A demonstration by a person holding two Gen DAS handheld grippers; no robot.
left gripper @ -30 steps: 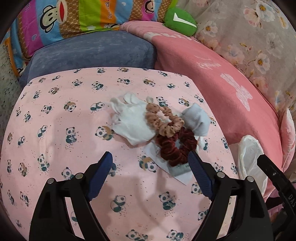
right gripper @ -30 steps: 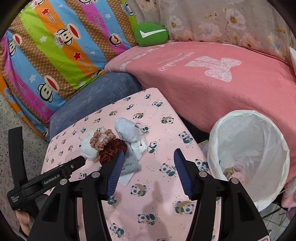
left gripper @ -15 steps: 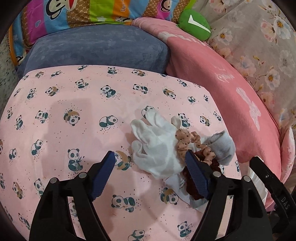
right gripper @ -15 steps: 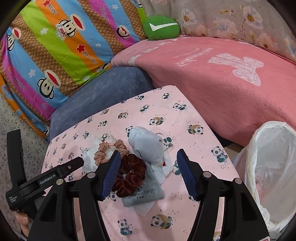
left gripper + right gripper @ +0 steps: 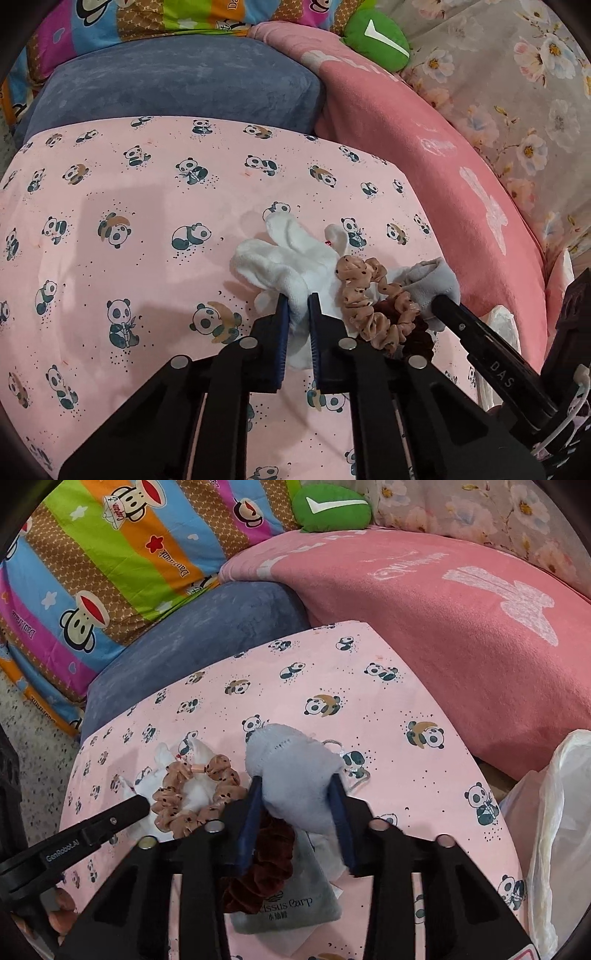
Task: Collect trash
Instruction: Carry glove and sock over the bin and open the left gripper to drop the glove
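Both of your grippers have come down onto the pile since a second ago, when they hovered wide open short of it. Your left gripper (image 5: 297, 301) is now pinched tight on the wrist end of the white glove (image 5: 280, 258), whose fingers splay away across the panda-print cloth (image 5: 147, 206). Your right gripper (image 5: 297, 788) is closing on the grey sock (image 5: 295, 771), which sits bunched between its blue pads (image 5: 251, 812) and touches both. Crowding your grips, the tan dotted scrunchie (image 5: 373, 299) lies partly over the glove, just beside your left jaws, and the dark red scrunchie (image 5: 266, 860) sits right under your right gripper, on top of a grey pouch with printed lettering (image 5: 295, 904). The white bin bag (image 5: 554, 834) stands off the cloth's right edge. Behind the cloth sit a blue cushion (image 5: 207, 635), a pink blanket (image 5: 461, 620), a striped monkey-print quilt (image 5: 110, 554) and a green pillow (image 5: 332, 507).
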